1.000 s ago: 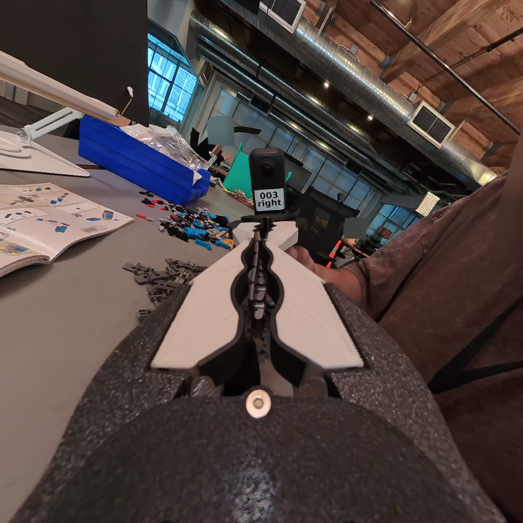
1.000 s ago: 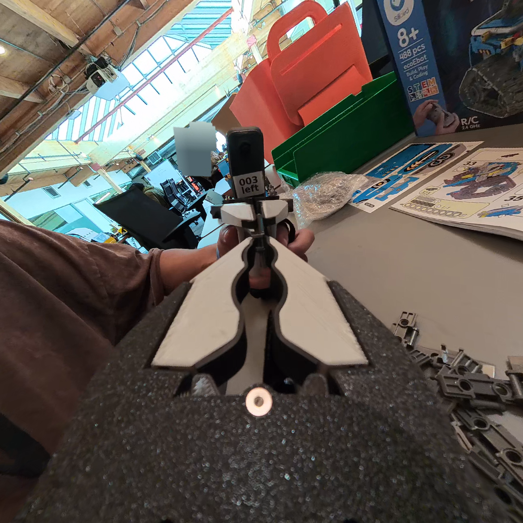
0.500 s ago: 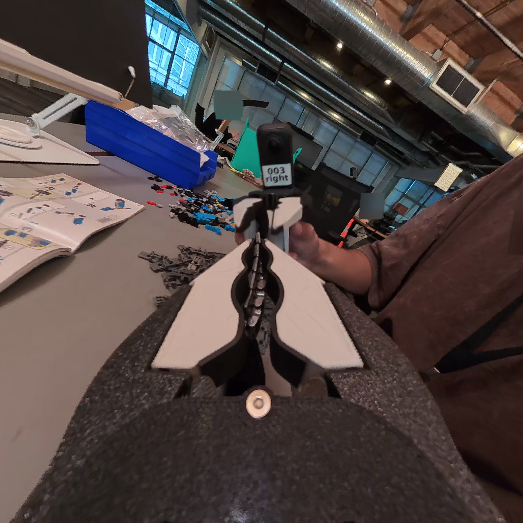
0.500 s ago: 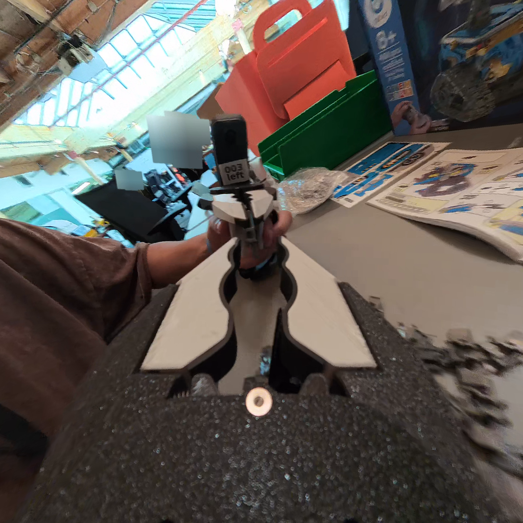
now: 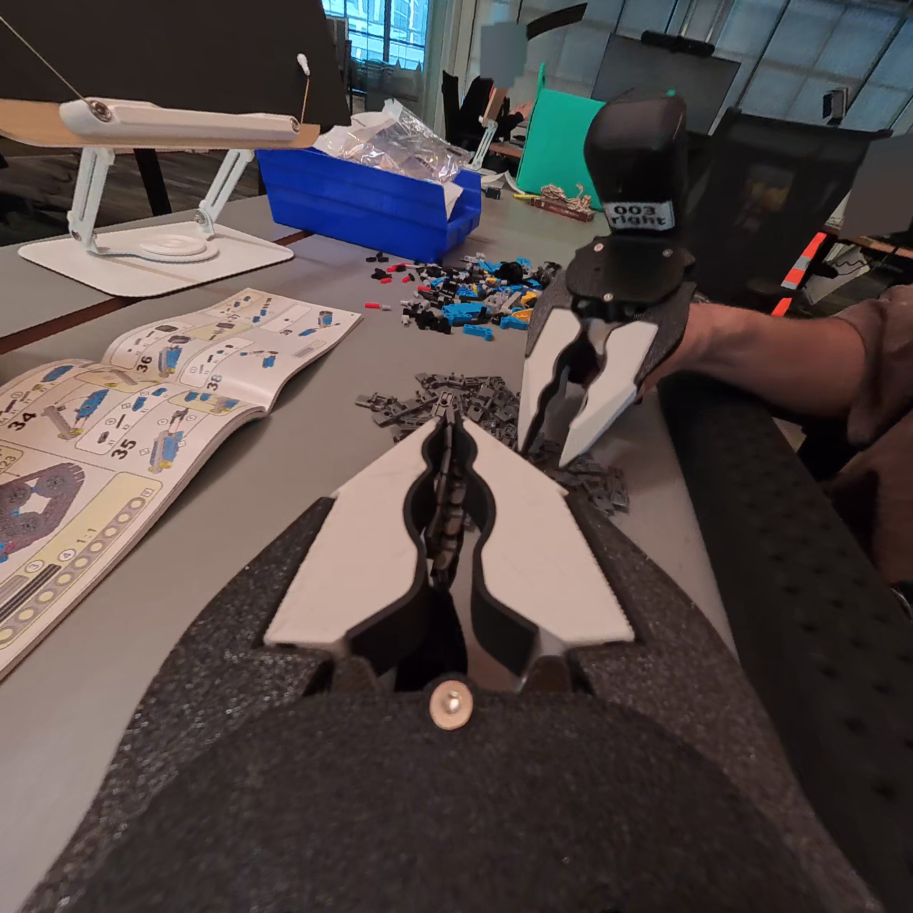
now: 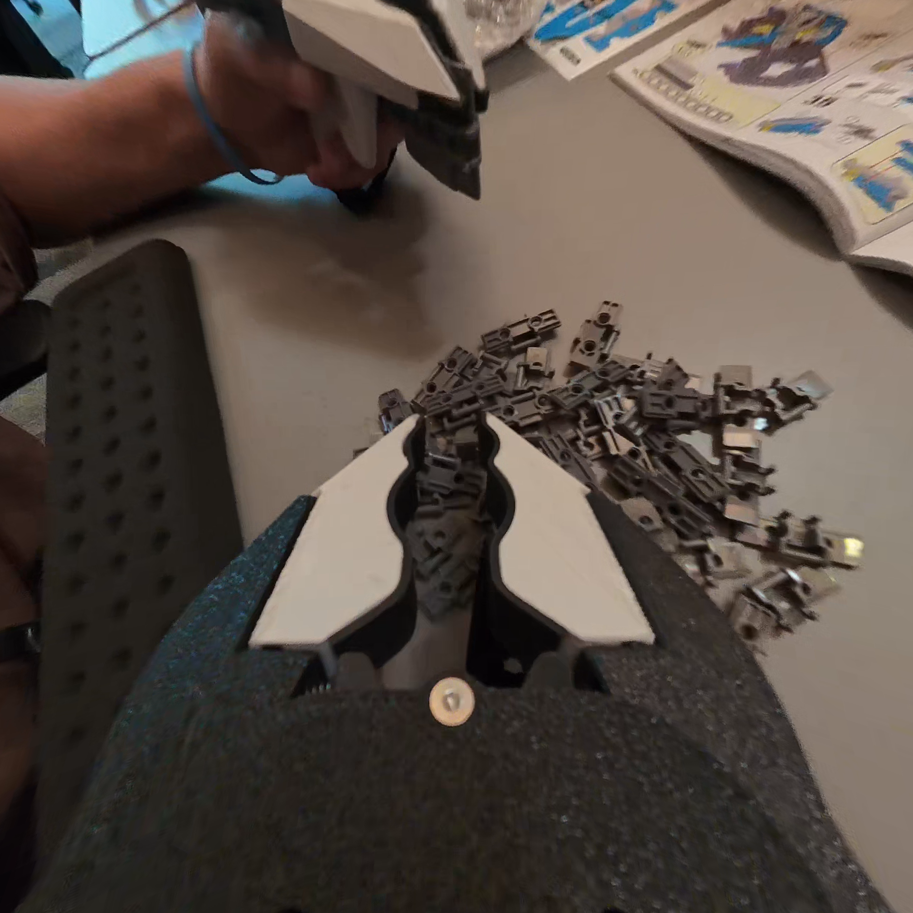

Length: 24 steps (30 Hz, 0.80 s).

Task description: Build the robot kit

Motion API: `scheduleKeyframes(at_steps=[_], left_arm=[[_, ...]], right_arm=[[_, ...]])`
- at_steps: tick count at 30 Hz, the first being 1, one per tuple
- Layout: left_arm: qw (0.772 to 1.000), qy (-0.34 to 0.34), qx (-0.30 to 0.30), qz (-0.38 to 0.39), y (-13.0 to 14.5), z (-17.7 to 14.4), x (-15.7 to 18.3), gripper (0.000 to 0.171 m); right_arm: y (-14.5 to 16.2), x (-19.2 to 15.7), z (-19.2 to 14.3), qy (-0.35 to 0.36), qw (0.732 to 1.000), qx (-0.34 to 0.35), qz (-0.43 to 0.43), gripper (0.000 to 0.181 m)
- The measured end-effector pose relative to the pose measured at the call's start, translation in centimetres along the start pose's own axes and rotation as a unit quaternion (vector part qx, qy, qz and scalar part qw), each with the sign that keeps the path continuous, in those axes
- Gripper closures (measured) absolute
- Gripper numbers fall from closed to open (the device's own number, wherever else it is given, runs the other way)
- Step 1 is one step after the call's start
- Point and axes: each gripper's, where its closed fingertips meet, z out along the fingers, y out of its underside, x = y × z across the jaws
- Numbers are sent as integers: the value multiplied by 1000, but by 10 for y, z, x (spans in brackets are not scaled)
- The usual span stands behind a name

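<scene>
My left gripper [image 5: 447,422] is shut on a short chain of dark grey track links [image 5: 447,499], held edge-on between the fingers above the grey table [image 5: 276,494]. In the right wrist view it [image 6: 469,91] is at the top with the chain [image 6: 454,143] hanging from it. My right gripper [image 6: 452,420] is open, its tips down in a pile of loose dark grey track links [image 6: 667,444], with links lying between the fingers. In the left wrist view the right gripper [image 5: 543,454] stands tips-down on the near side of the pile [image 5: 464,395].
An open instruction booklet [image 5: 148,395] lies left of the pile. Behind are mixed blue, black and red parts [image 5: 474,296], a blue bin [image 5: 365,202] with plastic bags, and a white stand [image 5: 158,247]. A dark perforated armrest [image 5: 790,593] runs along the table's near edge. Some 10 cm of space lies between my two pairs of fingers.
Both grippers have tipped down from facing each other in the air toward the table. My right gripper has opened and dropped into the link pile. My left still holds the chain.
</scene>
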Motion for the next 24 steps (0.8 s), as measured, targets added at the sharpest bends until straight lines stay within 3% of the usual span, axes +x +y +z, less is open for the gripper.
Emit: scheduleKeyframes(at_steps=[4,8,14,18,24], left_arm=[[1000,6,16,-25,-3,-3,-5,169],[999,14,22,-42,-5,-5,-7,169],[999,19,16,-42,-3,-3,-5,169],[998,23,19,-50,-4,-4,-6,169],[982,72,75,-156,-16,-12,-10,170]], right_arm=[[1,-15,19,-15,999,-32,-8,160],[7,-6,21,43,995,-59,-74,161],[-3,0,21,84,991,-73,-74,156],[5,8,30,122,982,-125,-78,145],[6,10,31,123,979,-131,-96,153]])
